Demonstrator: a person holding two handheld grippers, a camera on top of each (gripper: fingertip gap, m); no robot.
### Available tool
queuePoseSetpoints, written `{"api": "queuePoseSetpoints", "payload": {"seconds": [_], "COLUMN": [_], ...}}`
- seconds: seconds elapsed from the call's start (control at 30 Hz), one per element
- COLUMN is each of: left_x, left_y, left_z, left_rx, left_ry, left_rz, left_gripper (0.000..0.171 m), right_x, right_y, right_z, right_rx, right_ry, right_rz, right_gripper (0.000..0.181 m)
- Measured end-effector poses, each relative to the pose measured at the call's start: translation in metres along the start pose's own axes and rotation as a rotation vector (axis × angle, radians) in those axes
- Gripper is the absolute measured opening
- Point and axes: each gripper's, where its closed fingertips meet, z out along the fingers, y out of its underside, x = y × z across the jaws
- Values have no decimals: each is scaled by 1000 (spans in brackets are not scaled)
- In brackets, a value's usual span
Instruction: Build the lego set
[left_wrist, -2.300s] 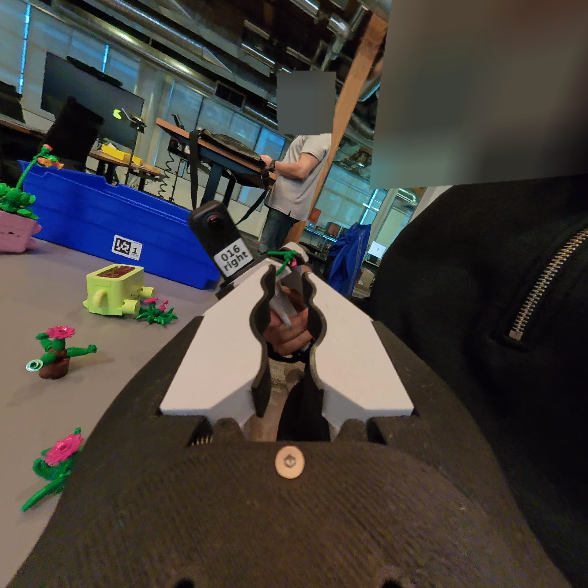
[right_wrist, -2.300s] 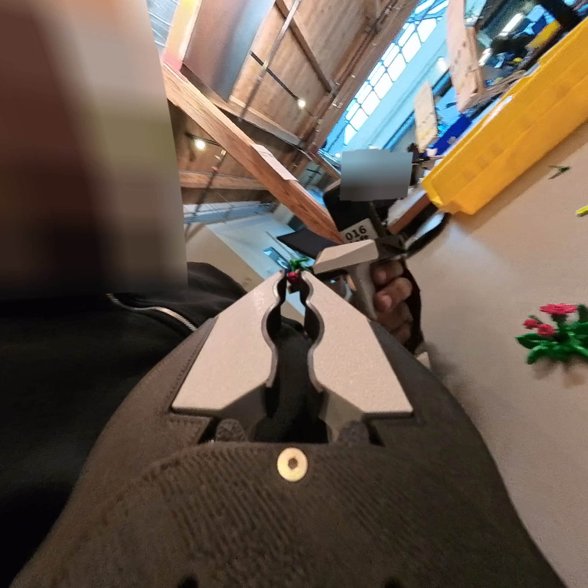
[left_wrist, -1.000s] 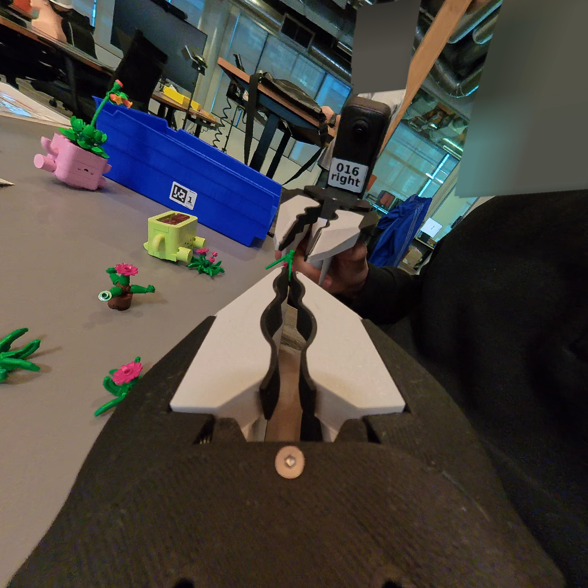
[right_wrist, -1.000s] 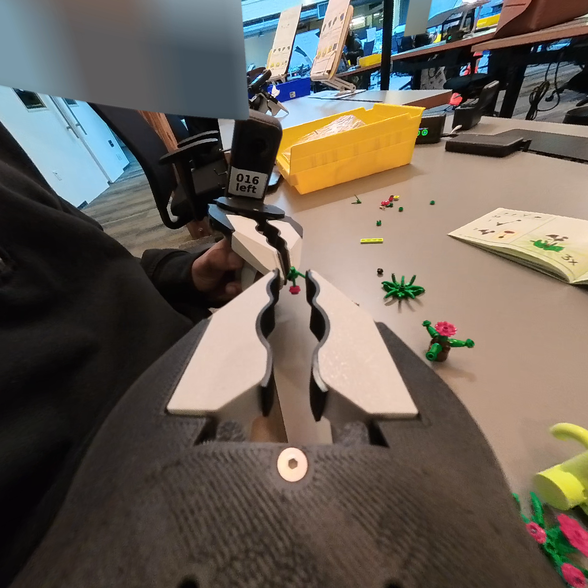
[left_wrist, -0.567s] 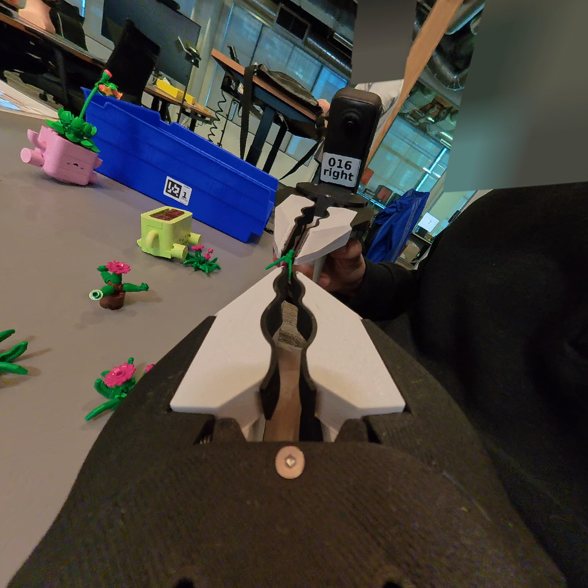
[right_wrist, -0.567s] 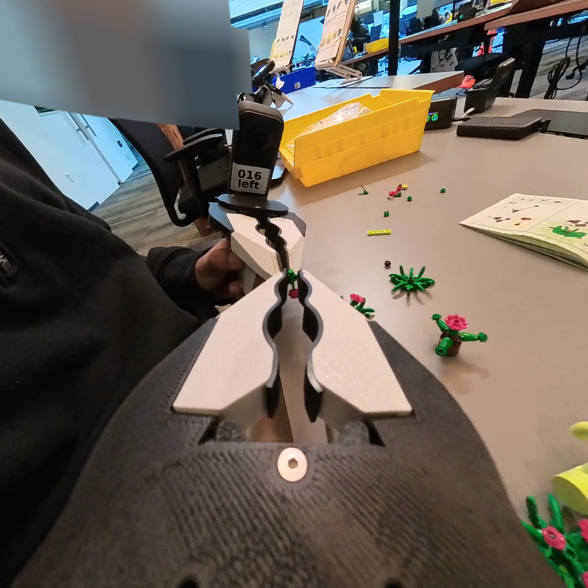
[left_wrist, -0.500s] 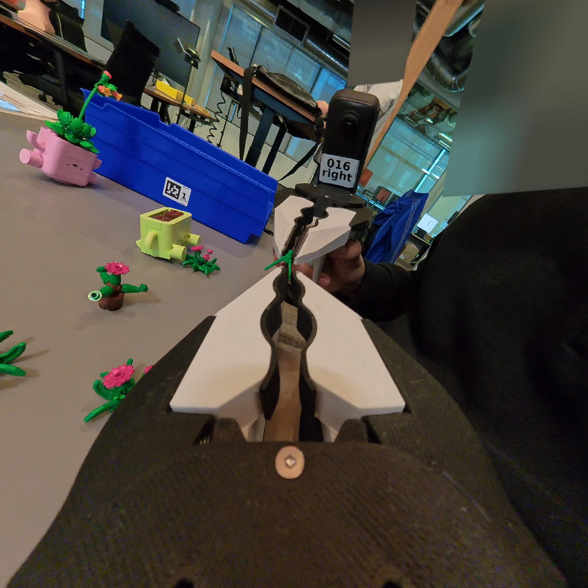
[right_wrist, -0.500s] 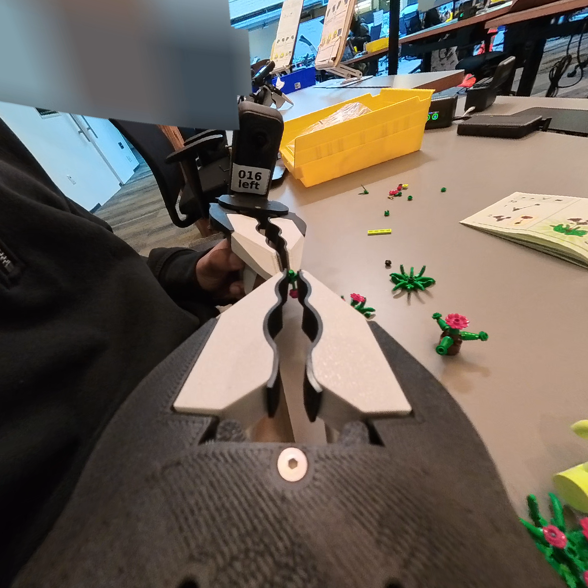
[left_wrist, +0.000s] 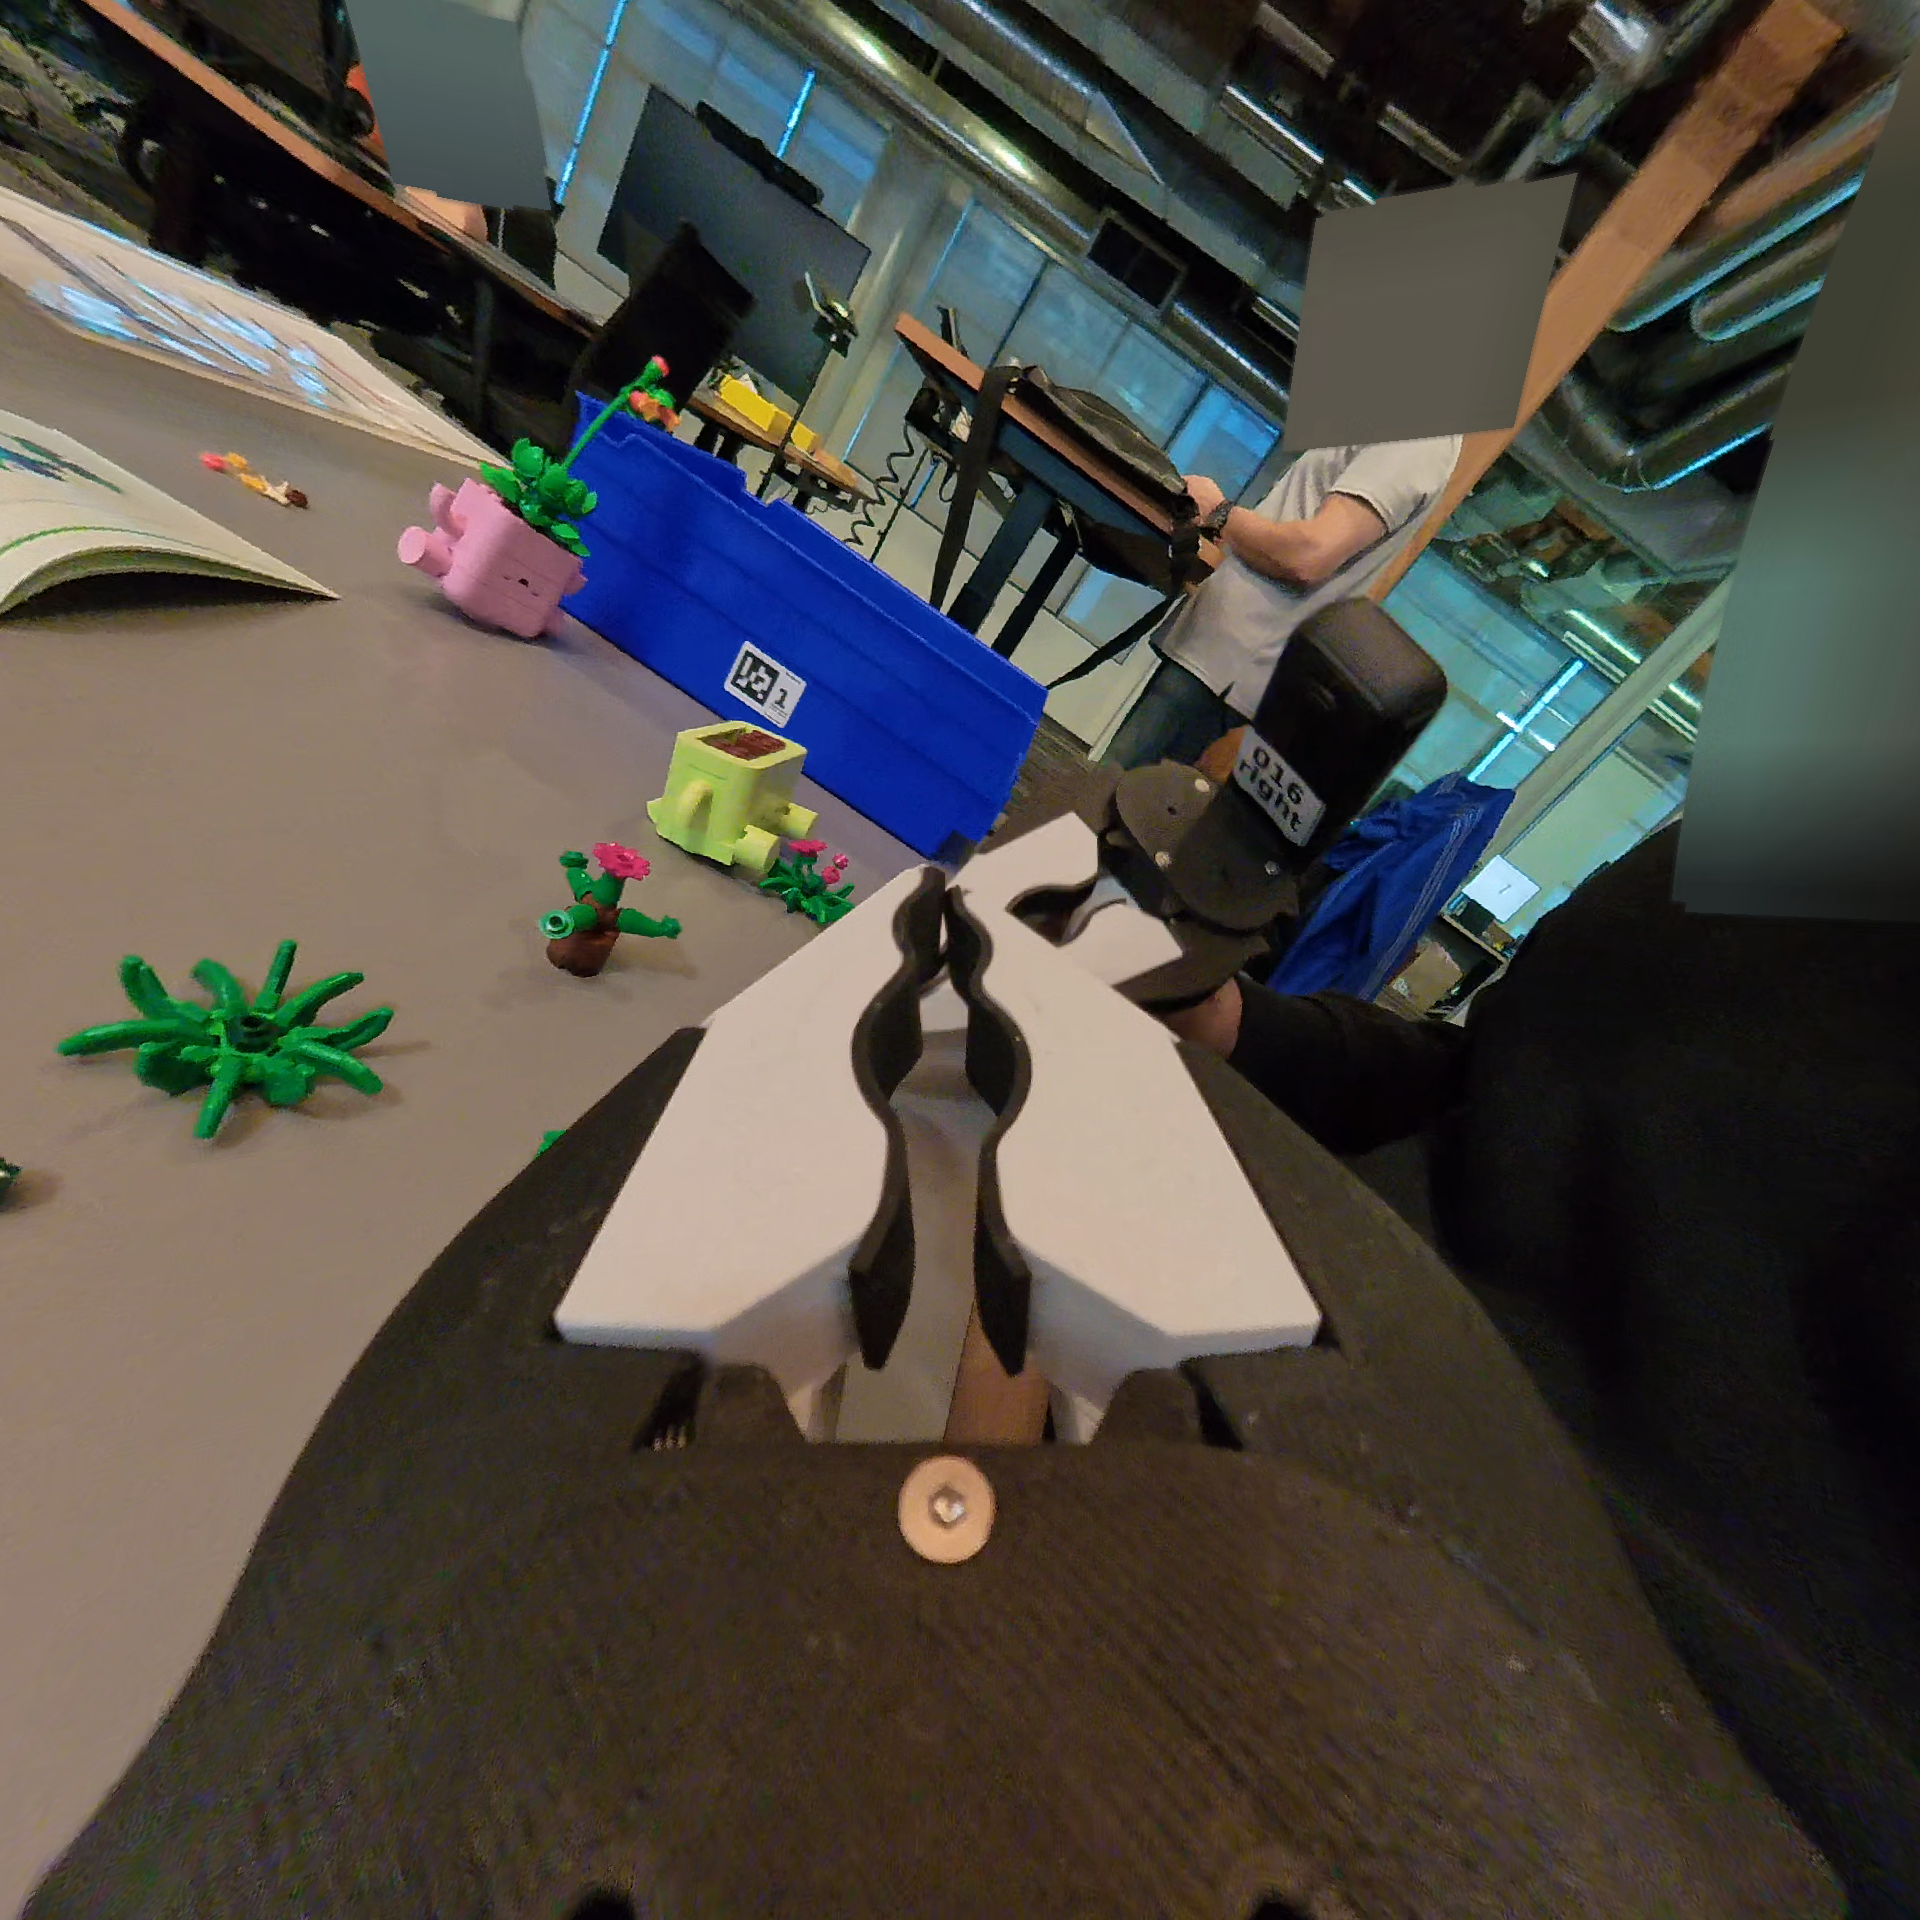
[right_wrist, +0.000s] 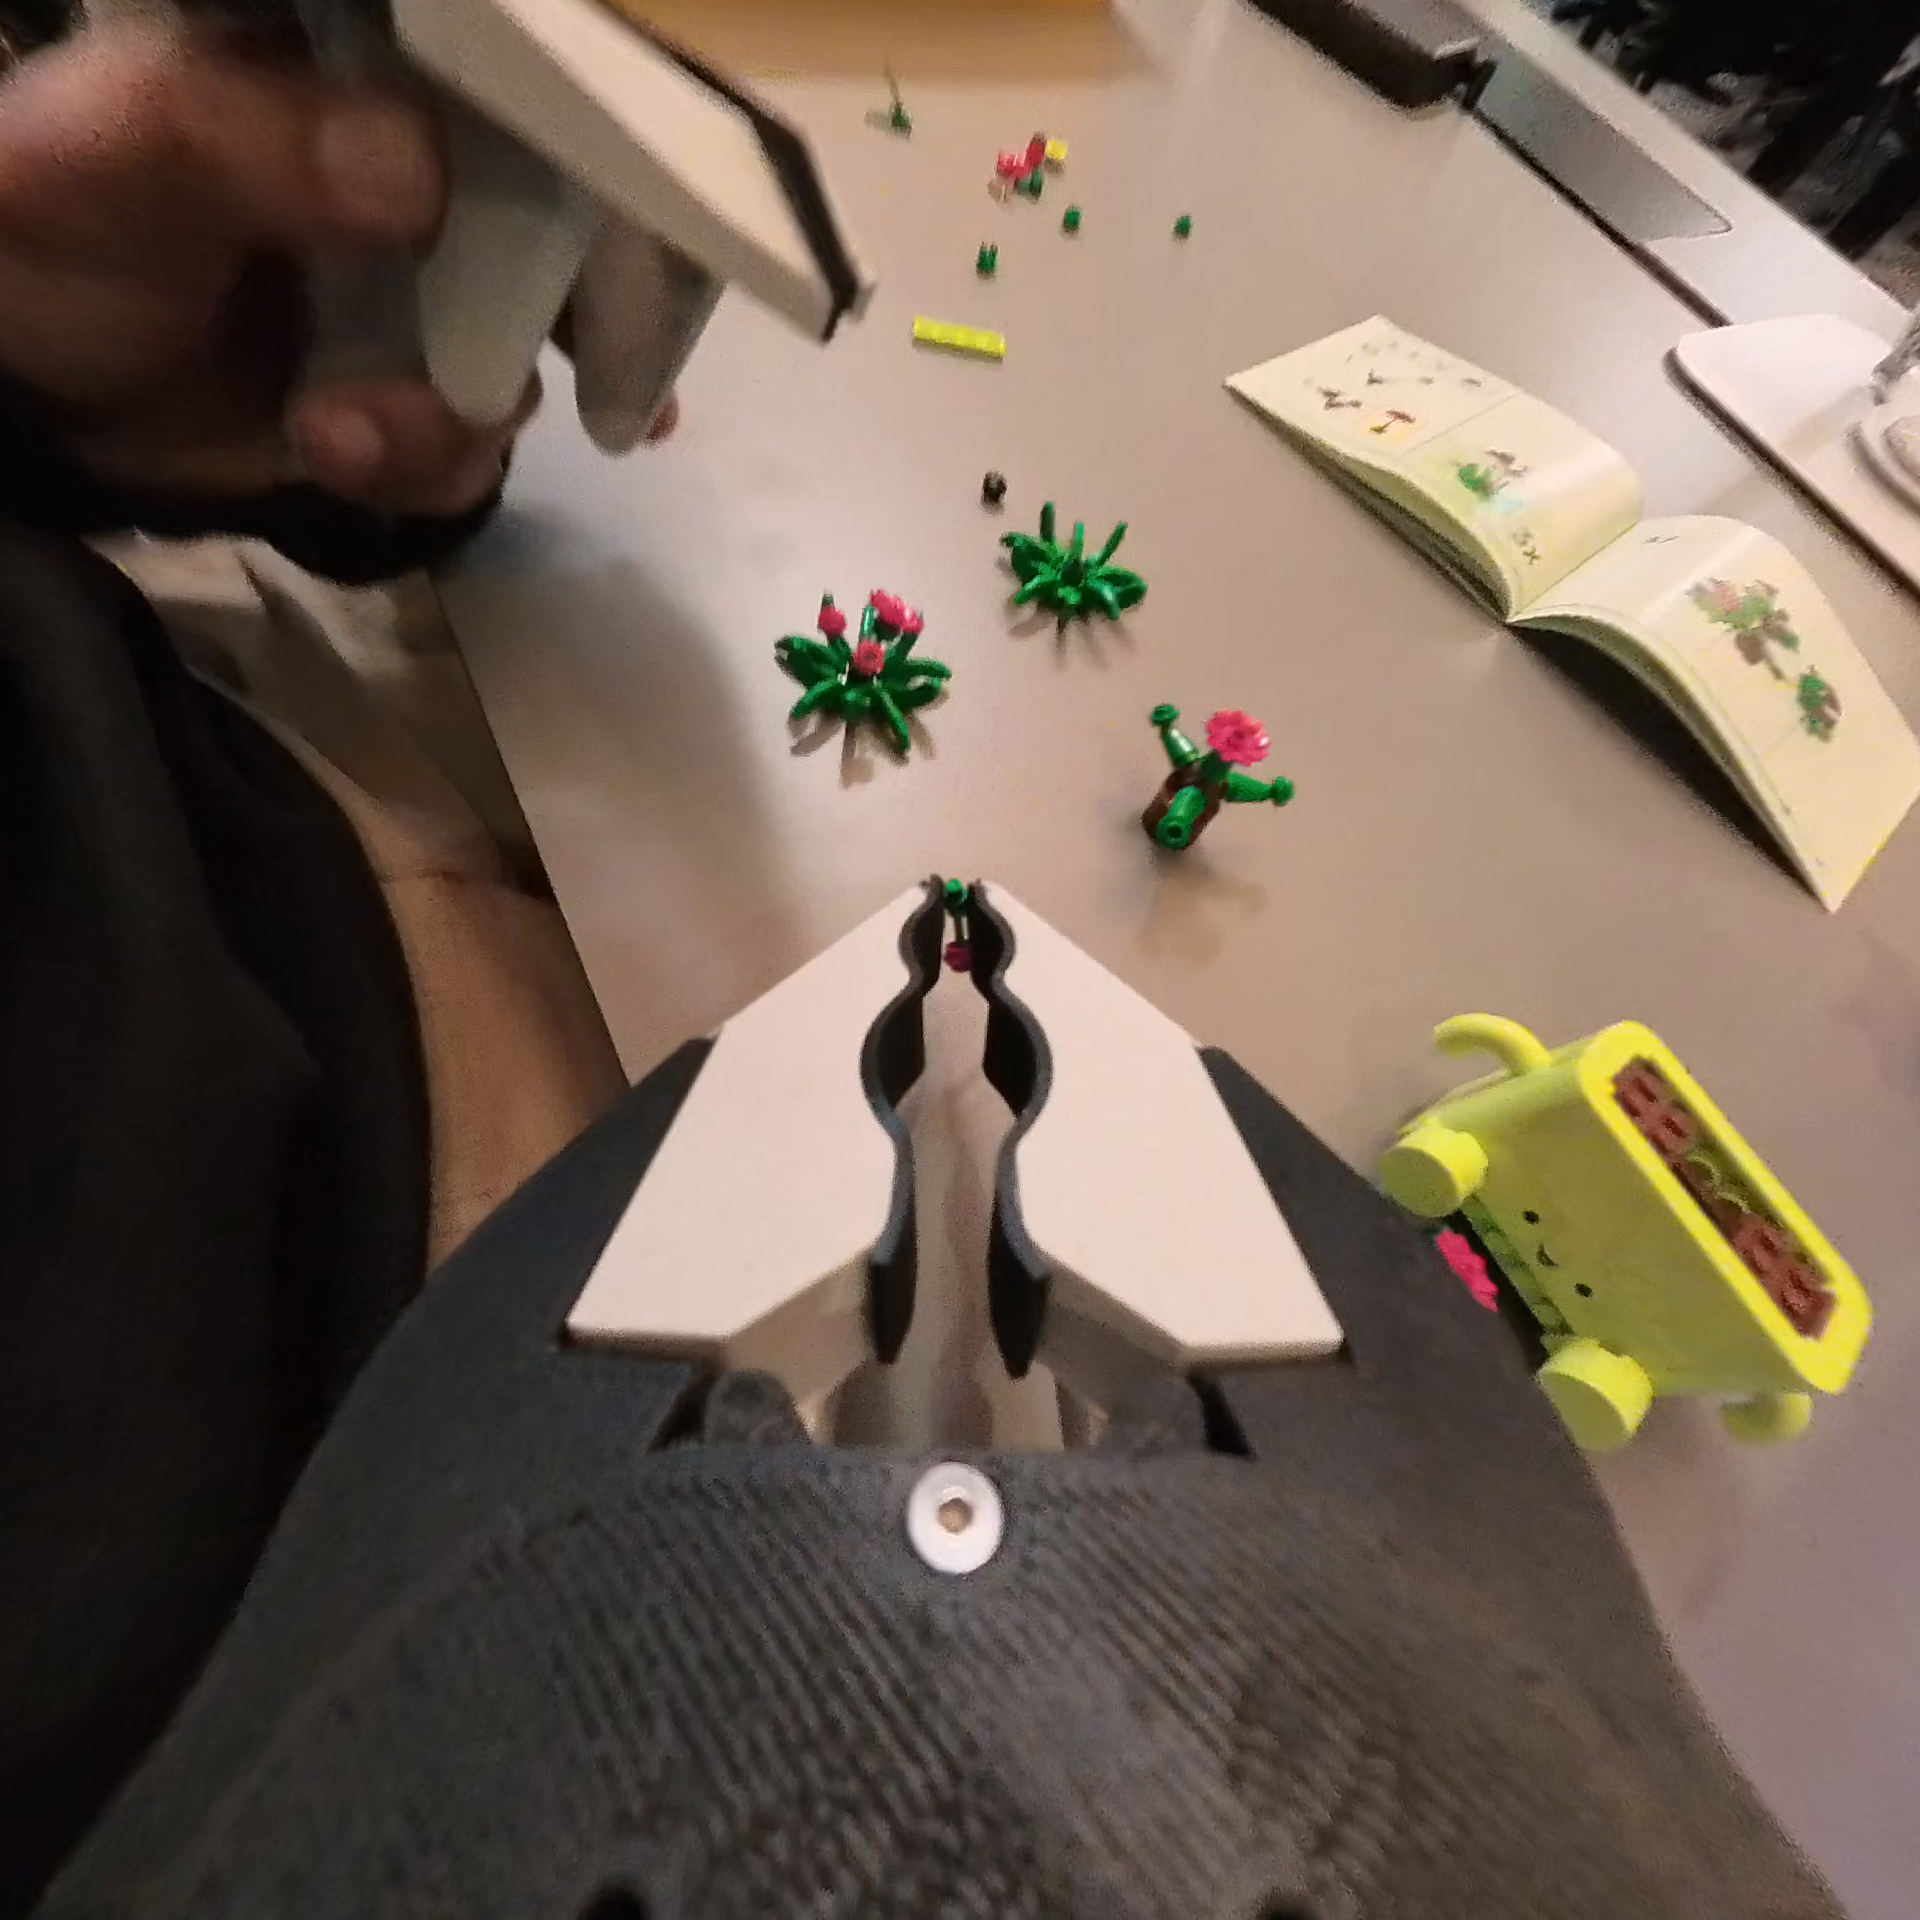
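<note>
My right gripper (right_wrist: 954, 896) is shut on a small green stem with a pink flower (right_wrist: 958, 951) and holds it low over the grey table (right_wrist: 1351, 935). My left gripper (left_wrist: 940, 902) is shut with nothing showing between its tips; it appears blurred at the top left of the right wrist view (right_wrist: 821, 291). The right gripper also shows just right of the left one (left_wrist: 1081, 914). A lime pot (right_wrist: 1631, 1226) lies to the right of my right gripper and also shows in the left wrist view (left_wrist: 727, 790). A brown-pot flower (right_wrist: 1210, 769) stands ahead.
A leaf cluster with pink flowers (right_wrist: 862, 665), a green leaf spread (right_wrist: 1070, 571), an open booklet (right_wrist: 1621, 582) and several small loose pieces (right_wrist: 1029, 166) lie on the table. A pink pot with a plant (left_wrist: 499, 561) and a blue bin (left_wrist: 831, 644) stand farther off. Across from one pair of fingers to the other is roughly 9 cm. The right tips stand about 12 cm off the lime pot (right_wrist: 1631, 1226).
The two grippers have parted. The flower stem held between both is now in my right gripper alone, which has tipped down toward the table. My left gripper has swung left.
</note>
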Motion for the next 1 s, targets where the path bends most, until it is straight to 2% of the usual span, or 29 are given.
{"api": "queuePoseSetpoints", "payload": {"seconds": [0.27, 1.0], "left_x": [-1, -4], "left_y": [-1, -2], "left_z": [-2, -2], "left_rx": [-7, -7], "left_ry": [-20, -50], "left_rz": [17, 34], "left_gripper": [0, 0], "right_x": [-6, -7], "right_y": [13, 16], "right_z": [9, 7], "right_rx": [-99, -109], "right_ry": [27, 25], "right_rz": [-111, -126], "right_gripper": [2, 2]}}
